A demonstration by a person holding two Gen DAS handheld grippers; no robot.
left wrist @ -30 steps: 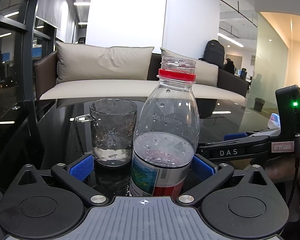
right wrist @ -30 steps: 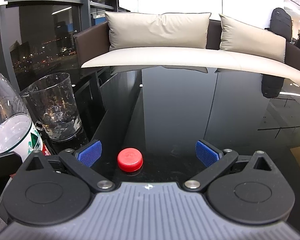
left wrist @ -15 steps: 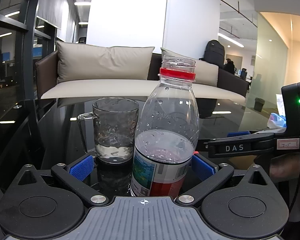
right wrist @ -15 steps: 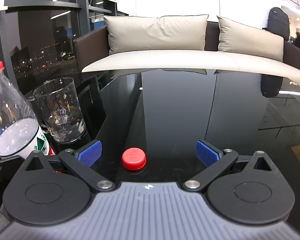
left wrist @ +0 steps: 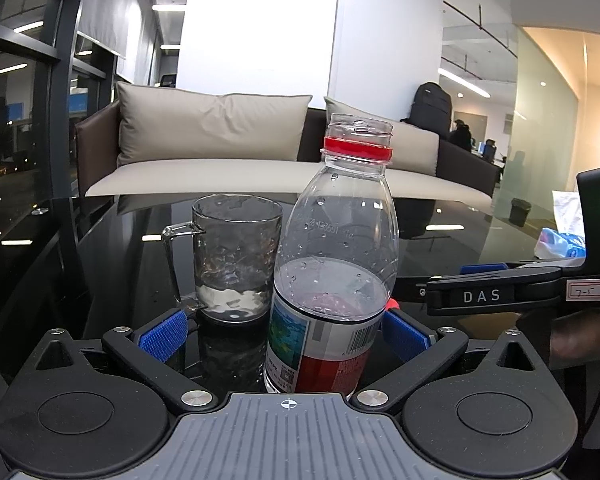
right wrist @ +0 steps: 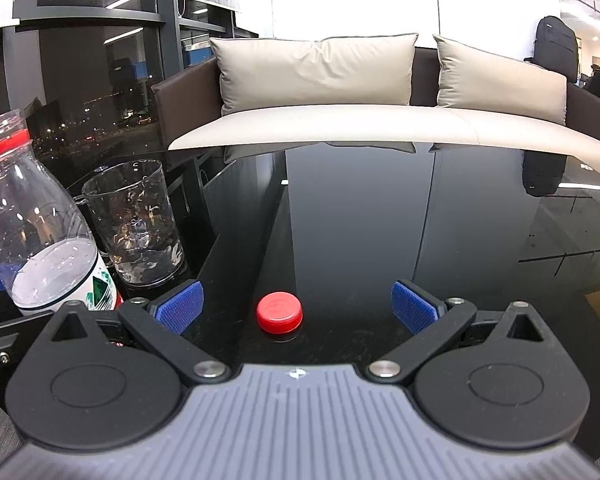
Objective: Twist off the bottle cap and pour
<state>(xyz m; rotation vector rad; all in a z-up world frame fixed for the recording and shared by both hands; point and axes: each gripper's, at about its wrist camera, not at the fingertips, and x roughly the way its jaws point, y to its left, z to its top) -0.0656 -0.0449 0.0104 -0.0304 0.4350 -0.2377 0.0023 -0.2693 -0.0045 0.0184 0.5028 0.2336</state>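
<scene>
An uncapped clear water bottle (left wrist: 332,264) with a red neck ring stands upright on the black glass table, about half full. My left gripper (left wrist: 284,330) is open around it; the right pad sits near the bottle, the left pad is apart. A glass mug (left wrist: 232,256) with a little water stands just behind and left. In the right wrist view the bottle (right wrist: 40,232) and the mug (right wrist: 136,224) are at the left. The red cap (right wrist: 279,317) lies on the table between the pads of my open right gripper (right wrist: 298,308), touching neither.
The black glass table (right wrist: 380,220) stretches ahead to a beige sofa (right wrist: 340,120) with cushions. My right gripper's body (left wrist: 520,292) shows at the right in the left wrist view. A dark window wall runs along the left.
My left gripper has backed away a little from the bottle. My right gripper has drawn back and shifted right, so the cap sits nearer the middle between its pads.
</scene>
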